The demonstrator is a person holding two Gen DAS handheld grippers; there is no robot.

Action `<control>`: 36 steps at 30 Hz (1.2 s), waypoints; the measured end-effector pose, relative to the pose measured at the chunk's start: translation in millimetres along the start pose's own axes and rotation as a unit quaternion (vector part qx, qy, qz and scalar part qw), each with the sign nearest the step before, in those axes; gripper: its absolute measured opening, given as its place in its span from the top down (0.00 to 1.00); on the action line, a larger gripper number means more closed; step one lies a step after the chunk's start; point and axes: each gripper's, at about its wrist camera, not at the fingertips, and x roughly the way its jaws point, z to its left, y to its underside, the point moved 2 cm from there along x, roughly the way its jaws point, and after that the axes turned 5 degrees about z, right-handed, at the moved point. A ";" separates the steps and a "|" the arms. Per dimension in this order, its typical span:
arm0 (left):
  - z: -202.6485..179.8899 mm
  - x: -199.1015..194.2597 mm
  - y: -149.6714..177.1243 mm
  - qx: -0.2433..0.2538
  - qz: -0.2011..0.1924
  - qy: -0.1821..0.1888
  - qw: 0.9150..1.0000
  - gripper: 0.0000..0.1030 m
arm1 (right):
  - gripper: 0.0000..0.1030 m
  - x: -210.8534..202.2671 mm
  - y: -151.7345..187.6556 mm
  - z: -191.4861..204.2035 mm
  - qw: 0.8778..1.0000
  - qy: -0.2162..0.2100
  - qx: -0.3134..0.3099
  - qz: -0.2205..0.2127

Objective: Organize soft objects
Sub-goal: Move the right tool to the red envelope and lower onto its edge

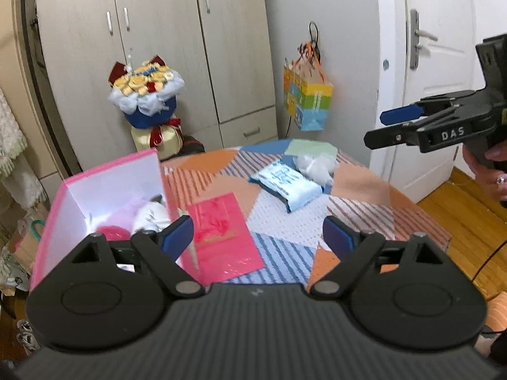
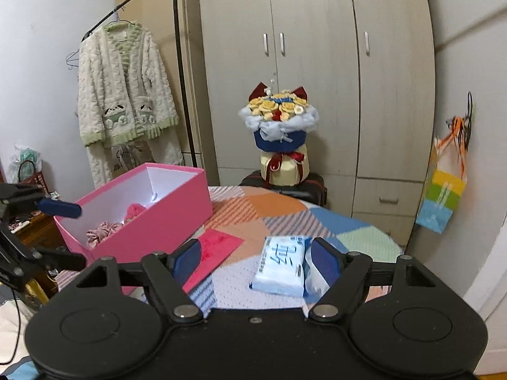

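Observation:
On the patchwork table cover, an open pink box holds a white soft item and pink fabric pieces. A light-blue tissue pack lies mid-table with a white crumpled soft thing beside it. A red envelope lies flat next to the box. My left gripper is open and empty near the box's end. My right gripper is open, with the tissue pack on the table ahead between its fingers, untouched.
A flower bouquet stands on a dark case behind the table, before a wardrobe. A colourful paper bag hangs on the wall and a robe on a rack. A white door and wooden floor lie right.

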 end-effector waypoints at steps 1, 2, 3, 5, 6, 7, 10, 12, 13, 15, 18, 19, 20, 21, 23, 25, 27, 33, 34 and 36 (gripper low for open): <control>-4.9 8.3 1.2 0.000 0.005 -0.005 1.000 0.14 | 0.22 2.5 3.1 -1.5 1.000 -0.005 -0.001 0.002; -8.8 15.9 3.1 0.000 0.010 -0.009 1.000 0.14 | 0.22 6.4 5.2 -2.7 1.000 -0.010 -0.001 0.005; -13.3 23.4 5.3 0.002 0.016 -0.014 1.000 0.14 | 0.22 10.8 7.0 -4.0 1.000 -0.016 0.000 0.008; -21.7 38.3 9.7 0.004 0.026 -0.026 0.999 0.14 | 0.22 18.8 10.5 -3.9 0.999 -0.030 0.002 0.014; -25.2 46.0 11.7 0.007 0.031 -0.035 0.999 0.14 | 0.22 24.1 11.4 -3.8 0.999 -0.039 0.004 0.018; -28.1 51.3 14.0 0.008 0.031 -0.046 0.998 0.14 | 0.22 28.6 12.2 -2.6 0.999 -0.047 0.004 0.020; -37.6 70.1 20.5 0.017 0.035 -0.077 0.996 0.14 | 0.22 48.2 13.0 -0.1 0.996 -0.078 0.003 0.035; -45.1 82.3 25.5 0.022 0.039 -0.091 0.995 0.14 | 0.22 63.2 11.9 3.6 0.994 -0.097 0.004 0.050; -47.7 87.8 26.5 0.026 0.039 -0.096 0.994 0.14 | 0.22 71.1 11.2 5.2 0.993 -0.106 0.007 0.059; -54.4 98.5 30.2 0.039 0.041 -0.112 0.992 0.15 | 0.22 88.1 10.3 5.8 0.988 -0.129 0.019 0.079; -61.1 114.1 33.1 0.062 0.041 -0.140 0.987 0.16 | 0.22 112.7 9.9 7.6 0.981 -0.156 0.037 0.106; -62.2 119.6 33.3 0.067 0.042 -0.147 0.986 0.16 | 0.22 120.3 10.2 7.7 0.979 -0.162 0.043 0.114; -62.6 125.4 32.8 0.073 0.044 -0.154 0.984 0.16 | 0.22 128.3 10.7 7.5 0.977 -0.169 0.051 0.122; -62.6 131.9 31.6 0.078 0.048 -0.161 0.983 0.17 | 0.22 135.7 10.8 6.9 0.974 -0.176 0.060 0.130; -61.7 143.5 29.6 0.089 0.055 -0.181 0.978 0.17 | 0.22 150.6 10.7 3.6 0.967 -0.193 0.084 0.146; -59.4 154.1 27.8 0.093 0.063 -0.201 0.973 0.17 | 0.22 165.6 10.1 0.5 0.958 -0.210 0.108 0.163; -58.0 161.6 27.6 0.100 0.069 -0.219 0.968 0.18 | 0.22 180.2 9.7 -0.9 0.949 -0.223 0.128 0.179; -57.7 173.5 32.2 0.123 0.080 -0.244 0.959 0.40 | 0.22 213.7 14.0 1.0 0.931 -0.236 0.167 0.225; -57.1 175.3 33.2 0.124 0.084 -0.245 0.958 0.42 | 0.22 217.1 14.7 2.0 0.929 -0.236 0.171 0.228; -56.4 178.1 34.8 0.129 0.086 -0.253 0.955 0.44 | 0.22 224.3 15.7 2.9 0.925 -0.241 0.178 0.235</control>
